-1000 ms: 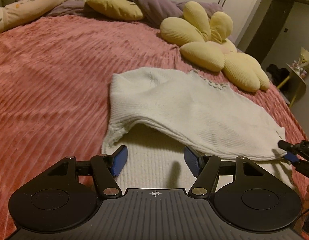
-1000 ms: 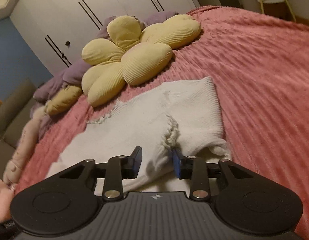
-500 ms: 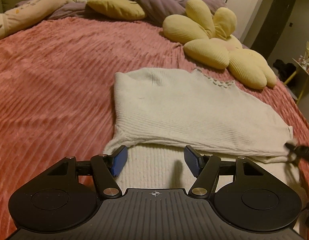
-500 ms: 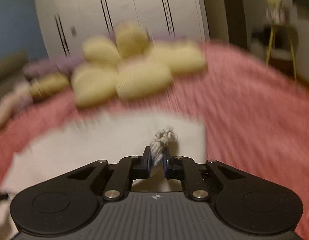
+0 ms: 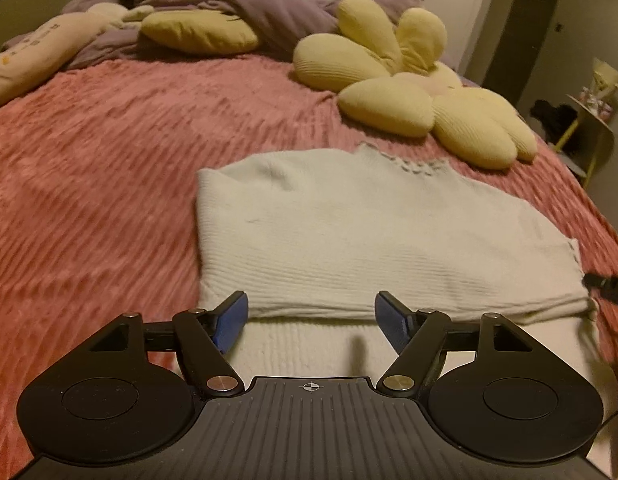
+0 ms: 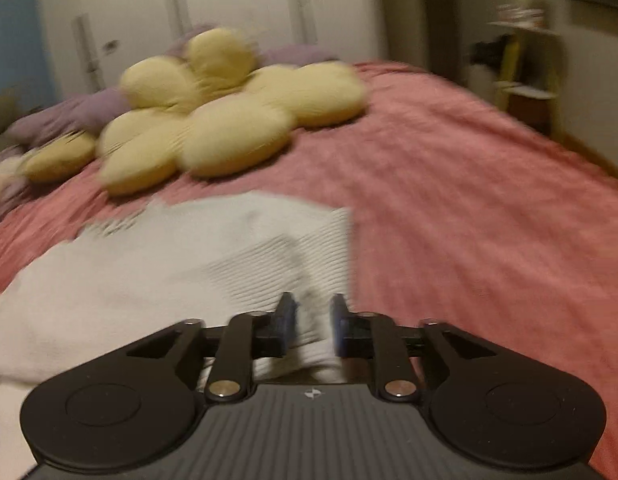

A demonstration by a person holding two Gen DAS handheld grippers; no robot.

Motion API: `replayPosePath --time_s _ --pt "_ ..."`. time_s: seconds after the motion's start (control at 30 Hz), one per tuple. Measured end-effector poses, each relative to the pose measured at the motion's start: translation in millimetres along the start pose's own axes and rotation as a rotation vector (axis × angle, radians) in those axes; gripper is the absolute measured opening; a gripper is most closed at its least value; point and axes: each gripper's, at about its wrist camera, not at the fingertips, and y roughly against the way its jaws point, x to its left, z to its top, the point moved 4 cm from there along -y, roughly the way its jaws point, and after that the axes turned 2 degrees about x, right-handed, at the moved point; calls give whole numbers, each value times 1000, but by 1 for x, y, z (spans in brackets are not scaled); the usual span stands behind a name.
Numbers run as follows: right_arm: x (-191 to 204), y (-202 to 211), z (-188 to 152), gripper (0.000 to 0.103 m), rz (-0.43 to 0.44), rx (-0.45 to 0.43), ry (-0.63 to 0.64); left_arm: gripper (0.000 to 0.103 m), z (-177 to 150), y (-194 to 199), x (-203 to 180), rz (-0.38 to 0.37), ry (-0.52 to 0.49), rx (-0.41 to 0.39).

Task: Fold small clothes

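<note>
Left fingers [image 5: 233,322] spread wide and opening further, blue pads clear of any cloth, hovering over the near edge of the white knit sweater [image 5: 373,240]. Nothing between them but the lower layer of knit underneath. Left gripper [image 5: 311,322] angled down toward the bed [image 5: 89,184].

Right fingers [image 6: 287,322] parted to a narrow gap and opening, with a fold of the sweater [image 6: 157,276] lying in the gap at the near right corner; picture blurred, pads seemingly just off the cloth on both sides, not pinching it. Right gripper [image 6: 312,322] likewise tilted down; its black tip visible at the right edge of the left wrist view, just beside the sweater's right corner.

Sweater spread flat on the pink ribbed bedspread, folded once so that the upper layer covers most of the lower one, a strip of the lower layer showing along the near edge. Scalloped neckline at the far side, toward the pillows.

Yellow flower-shaped cushion [image 5: 413,92] beyond the sweater, near but apart from it. Purple blanket [image 5: 245,12] bunched at the head of the bed, with a smaller yellow pillow [image 5: 197,34] and a pale plush toy [image 5: 37,56] to the left. White wardrobe doors [image 6: 213,12] behind.
</note>
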Motion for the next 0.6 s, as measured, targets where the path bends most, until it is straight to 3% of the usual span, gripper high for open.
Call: replayPosePath --time_s 0.03,0.17,0.23,0.33,0.4,0.43,0.53,0.6 --pt "-2 10 3 49 -25 -30 -45 76 0 2 -3 -14 -7 -10" --pt "14 27 7 48 197 -15 -147 76 8 -1 -17 -48 -5 -28" --pt "29 23 6 46 314 31 -174 76 12 -8 -26 -76 3 -15" --pt "49 6 -6 34 383 132 -174 75 9 -24 -36 -99 -2 37" --pt "56 -8 -18 33 341 203 -148 75 4 -34 -42 -71 -44 52" --pt "56 -13 -23 27 326 208 -140 75 3 -37 -44 -56 -71 51" --pt "55 -18 -26 10 278 177 -93 76 -1 -45 -49 -28 -129 55" --pt "57 -19 -28 7 276 170 -67 81 -2 -49 -51 -27 -139 56"
